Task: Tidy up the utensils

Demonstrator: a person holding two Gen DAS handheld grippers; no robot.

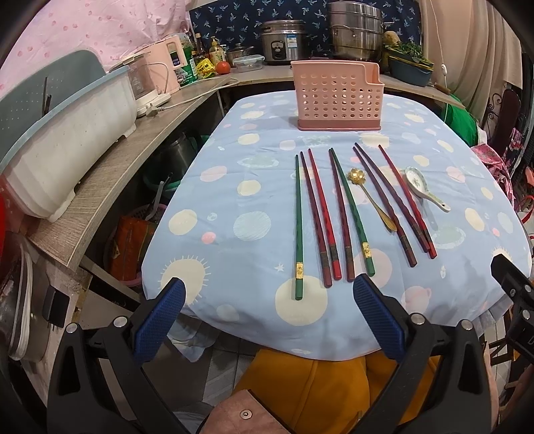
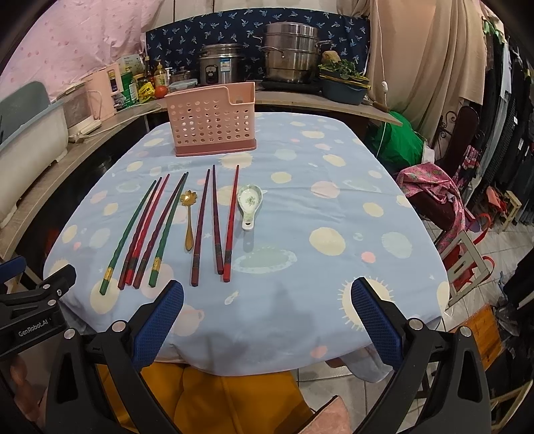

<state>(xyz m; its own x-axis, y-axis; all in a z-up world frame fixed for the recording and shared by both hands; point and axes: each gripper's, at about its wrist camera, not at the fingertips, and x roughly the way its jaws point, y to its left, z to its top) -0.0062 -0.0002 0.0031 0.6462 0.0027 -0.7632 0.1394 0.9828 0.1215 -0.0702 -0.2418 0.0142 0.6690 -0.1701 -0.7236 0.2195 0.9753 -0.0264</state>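
A pink perforated utensil holder stands at the table's far side. Several red, dark and green chopsticks lie in a row on the blue tablecloth, with a gold flower spoon and a white ceramic spoon among them. My left gripper is open and empty over the near table edge, just short of the chopstick ends. My right gripper is open and empty over the near edge, right of the chopsticks.
A wooden counter runs along the left with a white tub, a pink appliance and bottles. A rice cooker and steel steamer pots stand behind the holder. Chairs and clothes crowd the right.
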